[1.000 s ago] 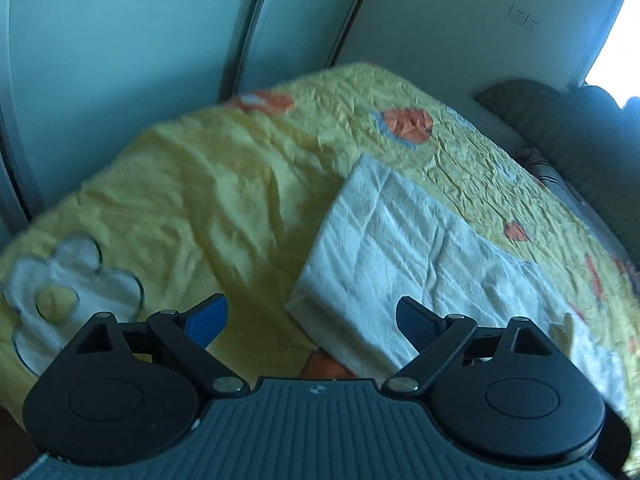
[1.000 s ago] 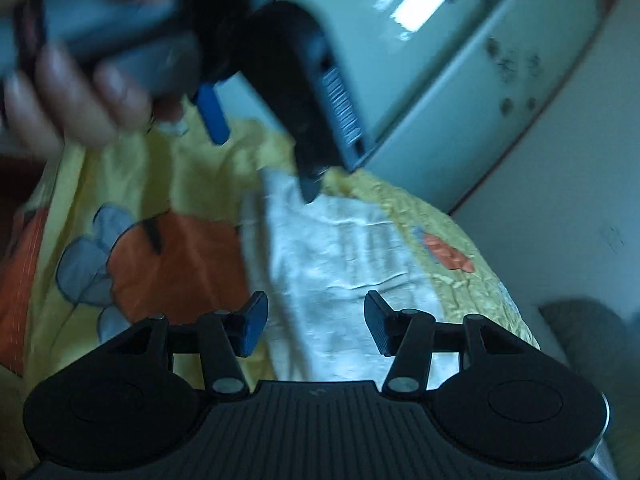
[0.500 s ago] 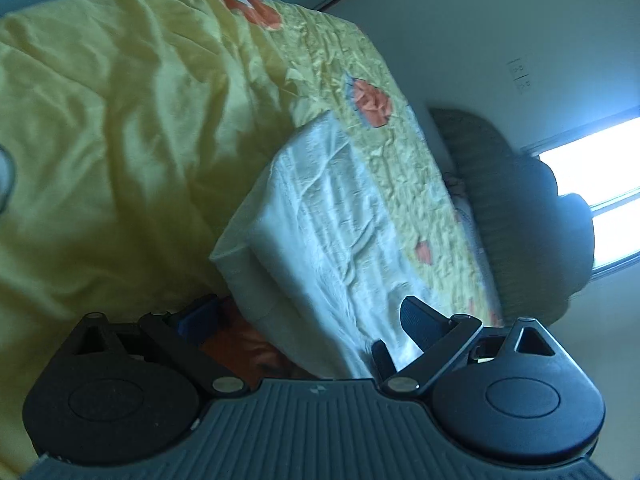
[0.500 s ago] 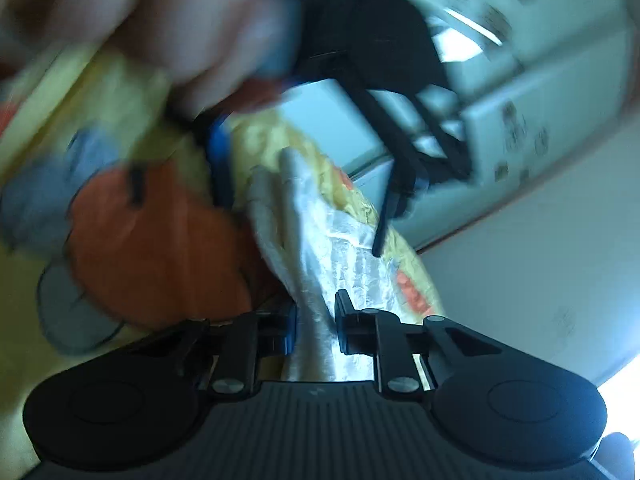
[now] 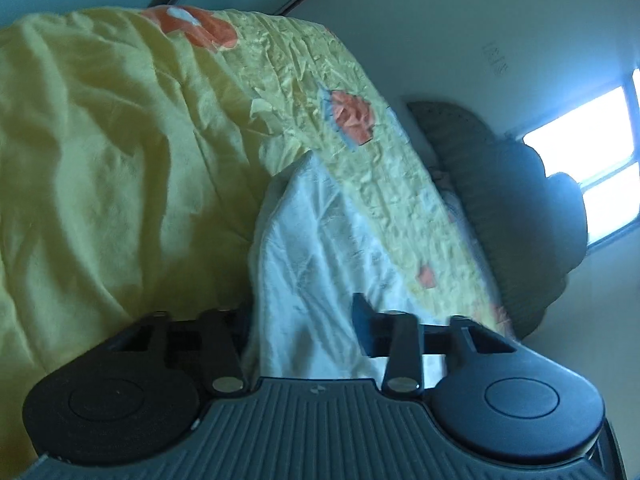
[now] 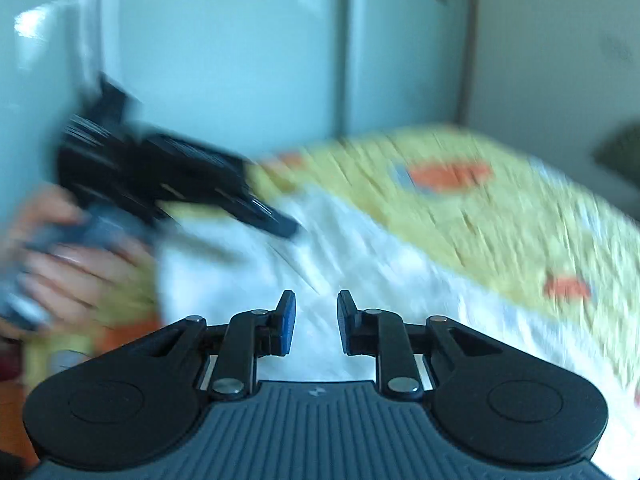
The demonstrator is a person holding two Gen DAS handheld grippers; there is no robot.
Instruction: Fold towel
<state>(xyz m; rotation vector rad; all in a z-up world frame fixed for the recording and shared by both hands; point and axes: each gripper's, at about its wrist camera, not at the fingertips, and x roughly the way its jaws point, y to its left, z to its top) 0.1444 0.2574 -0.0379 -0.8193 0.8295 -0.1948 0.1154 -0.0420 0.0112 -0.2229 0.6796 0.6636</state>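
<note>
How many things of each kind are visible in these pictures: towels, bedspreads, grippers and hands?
Towel: 1
Bedspread: 1
Grippers: 2, left gripper and right gripper
Hand: 1, blurred, holding the left gripper
Total: 5

The towel (image 5: 316, 256) is white cloth with a soft, creased nap. The bedspread (image 5: 120, 168) is matt yellow cloth, crinkled and puckered toward its far edge. The left gripper (image 5: 300, 320) and right gripper (image 6: 316, 322) are matt black plastic with ribbed bodies and small shiny metal pins. The wardrobe doors (image 6: 224, 60) look smooth and glossy.
</note>
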